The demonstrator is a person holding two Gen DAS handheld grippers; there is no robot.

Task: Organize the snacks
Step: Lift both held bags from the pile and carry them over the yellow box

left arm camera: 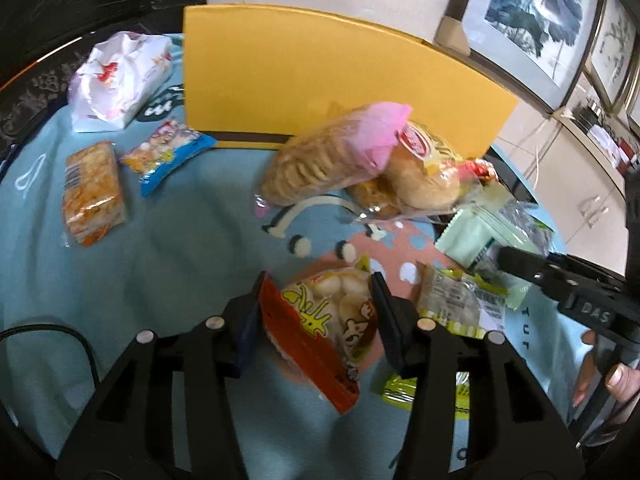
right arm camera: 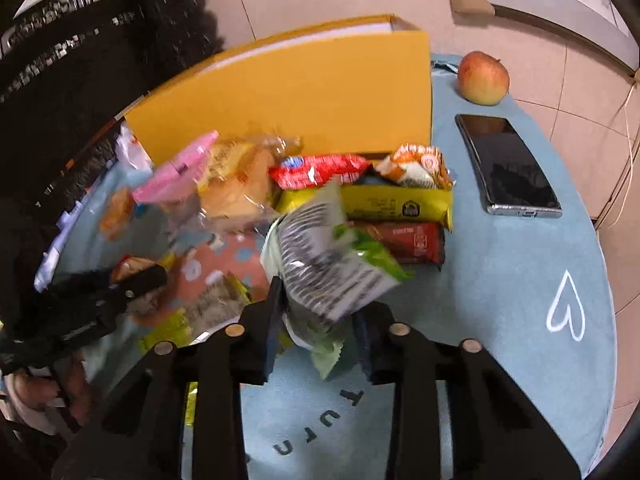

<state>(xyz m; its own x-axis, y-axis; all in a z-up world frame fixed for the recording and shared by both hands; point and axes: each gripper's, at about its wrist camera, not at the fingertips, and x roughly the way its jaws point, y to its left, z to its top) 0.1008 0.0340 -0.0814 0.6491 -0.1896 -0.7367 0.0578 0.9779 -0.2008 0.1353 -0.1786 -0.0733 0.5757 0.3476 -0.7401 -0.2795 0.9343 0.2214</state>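
Observation:
My left gripper [left arm camera: 316, 292] is shut on a red and yellow snack bag [left arm camera: 324, 320] and holds it over the blue mat [left arm camera: 180, 240]. My right gripper [right arm camera: 316, 304] is shut on a pale green packet [right arm camera: 332, 264] with black print, lifted above the mat; it also shows in the left wrist view [left arm camera: 508, 260]. A yellow box [left arm camera: 320, 76] stands at the back [right arm camera: 300, 96]. In front of it lie a biscuit sleeve with a pink end [left arm camera: 320, 156], a bun bag [left arm camera: 424, 176], a red packet [right arm camera: 316, 170], a yellow bar [right arm camera: 396, 204] and a dark red bar [right arm camera: 404, 240].
At the left lie an orange cracker pack [left arm camera: 92, 192], a blue candy bag [left arm camera: 168, 152] and a white crumpled bag [left arm camera: 120, 76]. A yellow-edged packet [left arm camera: 452, 300] lies by my left gripper. A phone [right arm camera: 508, 164] and an apple [right arm camera: 482, 78] sit at the right.

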